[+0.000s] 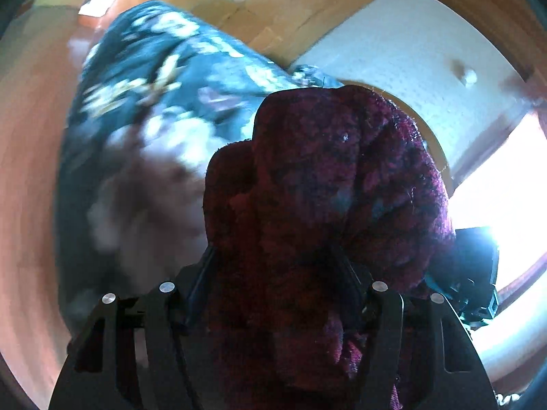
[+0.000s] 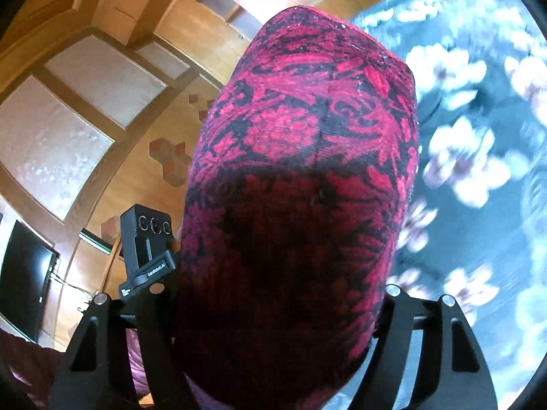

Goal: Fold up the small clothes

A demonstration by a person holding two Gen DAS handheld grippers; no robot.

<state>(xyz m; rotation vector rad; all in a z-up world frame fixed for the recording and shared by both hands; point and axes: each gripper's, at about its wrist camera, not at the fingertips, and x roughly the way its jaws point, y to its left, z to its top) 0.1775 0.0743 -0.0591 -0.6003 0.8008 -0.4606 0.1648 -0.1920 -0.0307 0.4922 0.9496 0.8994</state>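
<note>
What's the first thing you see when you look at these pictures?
A big red-and-black patterned cloth fills the middle of both views, bunched between each gripper's fingers. Beside it lies a dark blue fabric with pale flowers, right in the right wrist view and left in the left one, with wooden panelling behind.

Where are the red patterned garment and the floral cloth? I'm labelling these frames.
red patterned garment [image 2: 307, 157]: right wrist view, its lit upper fold.
floral cloth [image 2: 478, 143]: right wrist view, a white blossom right of the garment.

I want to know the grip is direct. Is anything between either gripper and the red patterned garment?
Nothing visible. The red patterned garment sits directly in the right gripper and, bunched, in the left gripper; the fingertips are hidden by cloth.
</note>
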